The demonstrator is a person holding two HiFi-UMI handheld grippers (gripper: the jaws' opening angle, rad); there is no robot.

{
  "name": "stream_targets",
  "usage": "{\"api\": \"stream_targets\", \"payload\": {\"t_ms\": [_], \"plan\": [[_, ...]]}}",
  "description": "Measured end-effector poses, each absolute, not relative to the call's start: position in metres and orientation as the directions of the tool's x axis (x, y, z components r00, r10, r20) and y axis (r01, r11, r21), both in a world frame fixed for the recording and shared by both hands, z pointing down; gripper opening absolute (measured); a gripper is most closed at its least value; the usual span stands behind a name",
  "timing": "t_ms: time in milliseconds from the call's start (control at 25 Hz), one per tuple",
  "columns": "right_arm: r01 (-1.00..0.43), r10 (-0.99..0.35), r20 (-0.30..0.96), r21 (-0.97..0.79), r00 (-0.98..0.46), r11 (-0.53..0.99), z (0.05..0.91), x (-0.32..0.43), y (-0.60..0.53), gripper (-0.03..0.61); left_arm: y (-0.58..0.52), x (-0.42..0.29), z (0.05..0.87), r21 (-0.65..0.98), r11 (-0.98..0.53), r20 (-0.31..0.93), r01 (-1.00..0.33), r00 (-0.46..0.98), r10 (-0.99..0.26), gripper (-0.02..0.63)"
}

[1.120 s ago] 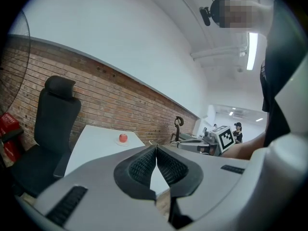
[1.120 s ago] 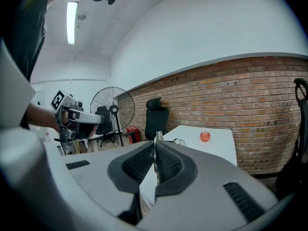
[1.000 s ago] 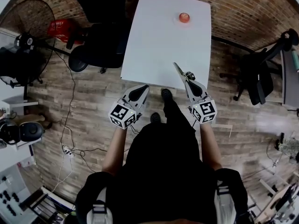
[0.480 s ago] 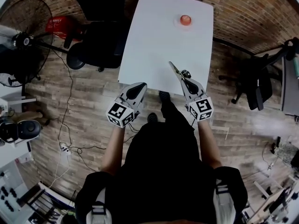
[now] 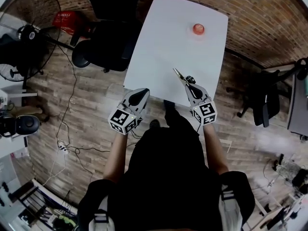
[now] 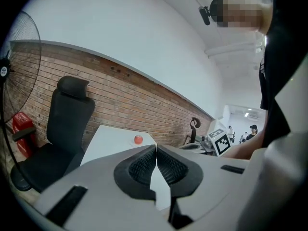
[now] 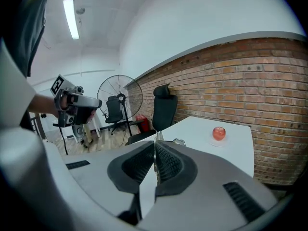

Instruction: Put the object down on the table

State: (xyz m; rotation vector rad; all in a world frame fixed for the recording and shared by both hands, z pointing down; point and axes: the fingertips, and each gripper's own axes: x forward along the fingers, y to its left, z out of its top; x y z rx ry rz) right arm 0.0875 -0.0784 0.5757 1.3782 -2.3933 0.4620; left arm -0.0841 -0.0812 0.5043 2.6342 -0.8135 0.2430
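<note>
Where the right claw (image 5: 189,83) pinches it, the tool (image 5: 178,73) looks thin, metallic.

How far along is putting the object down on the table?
Done: the right gripper has the thin metal tool clamped. In hand: it hangs over the near edge of the white table. Left to do: lower and release. The left gripper is shut, empty.

Held metal object (image 5: 181,76) too small to identify, fan (image 5: 29,32) cut off
</note>
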Motion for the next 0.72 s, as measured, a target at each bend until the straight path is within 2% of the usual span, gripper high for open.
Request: {"api": "stream_targets", "payload": {"t_ms": [720], "plan": [[-0.824, -0.676, 0.497, -0.164, -0.544, 0.543, 0.616, 0.097, -0.127, 0.003, -0.114, -0.058, 0.508, 0.296, -0.721, 0.290, -0.627, 0.778, -0.557, 0.020]]}}
